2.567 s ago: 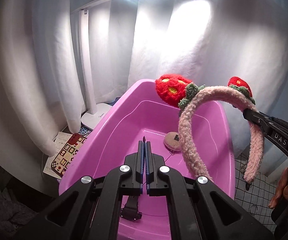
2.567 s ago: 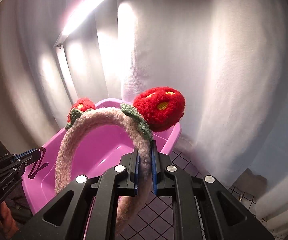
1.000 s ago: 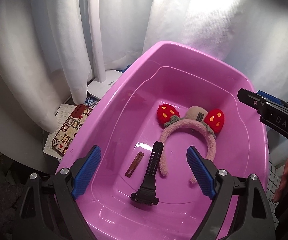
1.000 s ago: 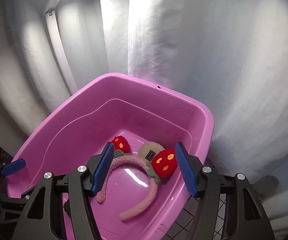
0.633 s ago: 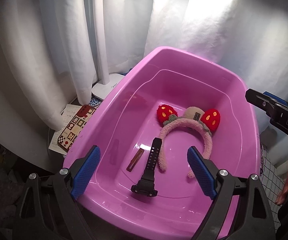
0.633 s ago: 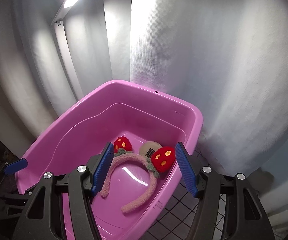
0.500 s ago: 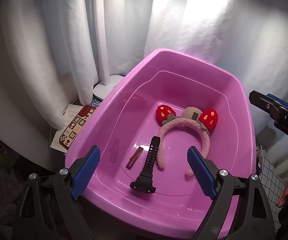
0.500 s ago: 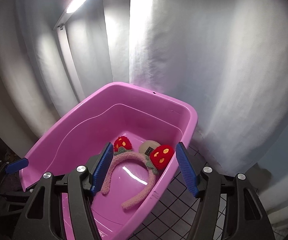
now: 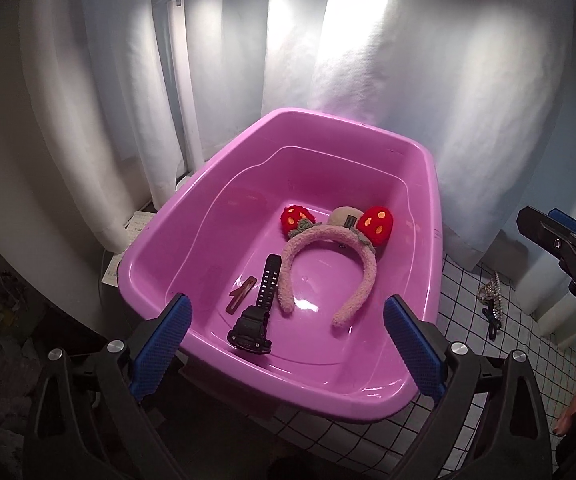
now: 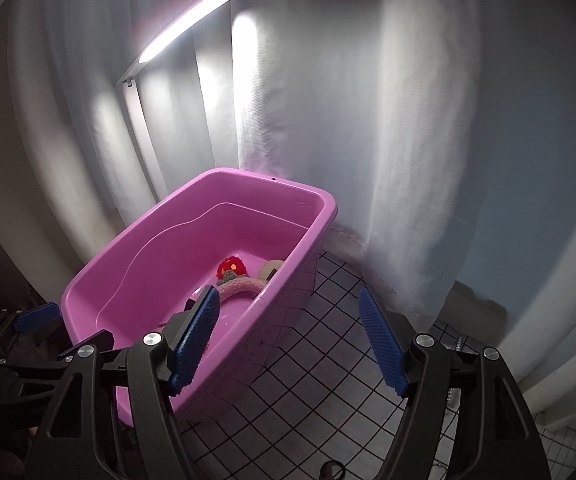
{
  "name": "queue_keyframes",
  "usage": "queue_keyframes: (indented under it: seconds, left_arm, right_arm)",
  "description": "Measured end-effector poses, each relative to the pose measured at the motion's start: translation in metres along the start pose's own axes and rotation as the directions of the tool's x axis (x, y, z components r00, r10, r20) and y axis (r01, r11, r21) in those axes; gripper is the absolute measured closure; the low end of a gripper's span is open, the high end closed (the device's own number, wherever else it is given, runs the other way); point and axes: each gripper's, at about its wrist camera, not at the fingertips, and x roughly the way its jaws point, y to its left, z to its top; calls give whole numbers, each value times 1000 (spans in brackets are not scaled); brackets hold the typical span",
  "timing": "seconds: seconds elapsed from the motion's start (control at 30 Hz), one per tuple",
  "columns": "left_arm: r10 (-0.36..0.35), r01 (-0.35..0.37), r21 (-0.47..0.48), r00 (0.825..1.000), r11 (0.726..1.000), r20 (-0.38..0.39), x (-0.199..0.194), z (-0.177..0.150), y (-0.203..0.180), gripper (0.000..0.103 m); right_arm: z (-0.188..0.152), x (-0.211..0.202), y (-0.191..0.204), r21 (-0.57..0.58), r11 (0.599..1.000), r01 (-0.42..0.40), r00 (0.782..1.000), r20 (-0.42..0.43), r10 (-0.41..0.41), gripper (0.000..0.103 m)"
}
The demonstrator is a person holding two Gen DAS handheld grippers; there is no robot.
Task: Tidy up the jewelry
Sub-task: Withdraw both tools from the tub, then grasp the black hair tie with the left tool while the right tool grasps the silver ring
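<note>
Holding both claws, left gripper (image 9: 286,336) and right gripper (image 10: 290,334), spread empty, jaws just widened, near the pink tub (image 9: 160,236) containing the strawberry headband (image 9: 328,256), I risk bumping its rim reaching for the rhinestone chain (image 9: 490,294).

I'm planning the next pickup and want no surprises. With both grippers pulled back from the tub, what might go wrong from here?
1. The chain lies loose on the gridded cloth right of the tub; thin links may slip from the jaws or snag.
2. The right gripper hangs over the tub's rim, so a sideways move could knock it.
3. The watch, clip and headband lie close together; dropped jewelry may tangle with them.
</note>
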Motion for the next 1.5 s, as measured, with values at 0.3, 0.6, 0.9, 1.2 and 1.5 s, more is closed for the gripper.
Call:
queue_keyframes:
  seconds: [0.3,0.6,0.9,1.2,1.5]
  left_arm:
    - [-45,45,39,999,998,-9,-26,-35,-55,7]
    - [-79,81,94,996,992,-34,-40,-83,-112,7]
    - [-82,92,107,992,990,-95,-36,-130,-150,7]
    - [-83,113,169,982,979,-172,-13,-181,-176,7]
    - [-109,161,245,971,956,-213,26,-191,-178,7]
  right_arm:
    - [-79,-73,-90,118,989,89,996,-16,-88,30]
    - [-180,-133,-180,252,946,204,977,-113,-181,30]
    - [-247,-144,-216,298,931,210,967,-202,-153,30]
    - [-298,-127,-207,326,930,170,961,-263,-84,30]
    - [-330,-111,-189,386,890,243,949,-287,-135,30]
